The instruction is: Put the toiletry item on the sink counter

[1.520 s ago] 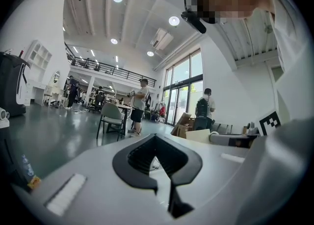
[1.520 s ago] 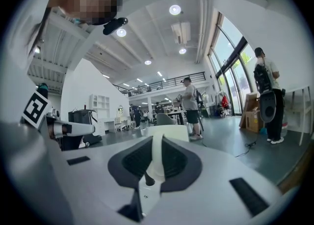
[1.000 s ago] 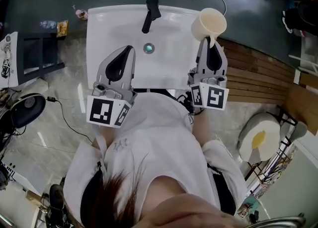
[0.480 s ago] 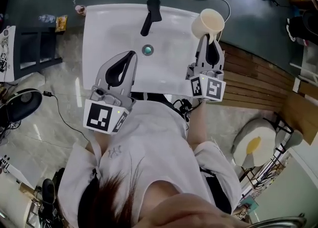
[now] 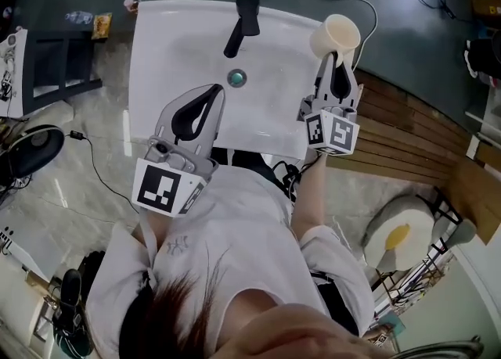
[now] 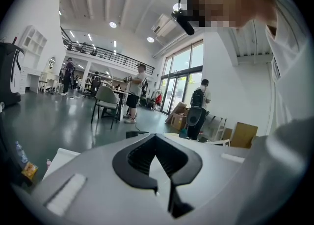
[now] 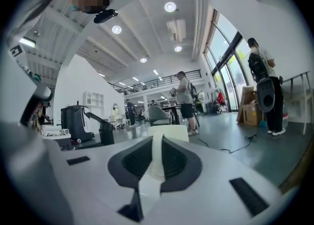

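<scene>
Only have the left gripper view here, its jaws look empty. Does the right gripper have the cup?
Observer: Yes. The right gripper is shut on the handle of a cream cup, with the cup's opening facing up.
Operator: Where is it relative to the sink?
Observer: Head view puts the cup at the far right corner of the white sink, right of the black faucet. I can't tell whether it touches the rim.
Operator: And my left gripper?
Observer: The left gripper is shut and empty, over the near left of the basin, just short of the drain.
</scene>
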